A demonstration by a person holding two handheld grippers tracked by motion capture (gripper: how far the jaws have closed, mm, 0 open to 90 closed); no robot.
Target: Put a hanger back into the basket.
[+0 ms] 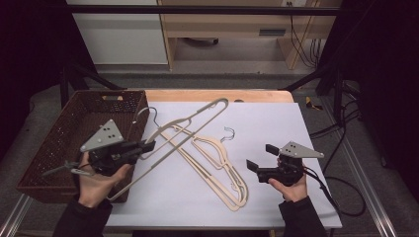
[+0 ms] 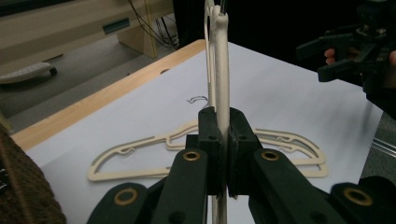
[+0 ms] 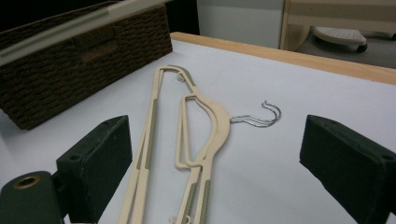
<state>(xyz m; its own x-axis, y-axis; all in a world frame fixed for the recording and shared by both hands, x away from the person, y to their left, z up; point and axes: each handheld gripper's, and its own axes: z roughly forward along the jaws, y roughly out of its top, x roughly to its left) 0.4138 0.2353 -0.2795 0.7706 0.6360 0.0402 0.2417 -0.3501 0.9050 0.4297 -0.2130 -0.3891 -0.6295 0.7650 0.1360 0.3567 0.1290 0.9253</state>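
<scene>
While the left gripper clamps its fingers on a raised beige hanger near the bench's left edge, beside the wicker basket, the right gripper waits open; light, stiff plastic, best held along a bar.

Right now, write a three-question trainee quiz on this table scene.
1. True or false: the left gripper is shut on a hanger.
2. The right gripper's jaws are: A) open B) shut on the basket C) shut on a hanger.
3. What still lies flat on the table?

Key: 1 true. 2 A. 3 The second hanger.
</scene>
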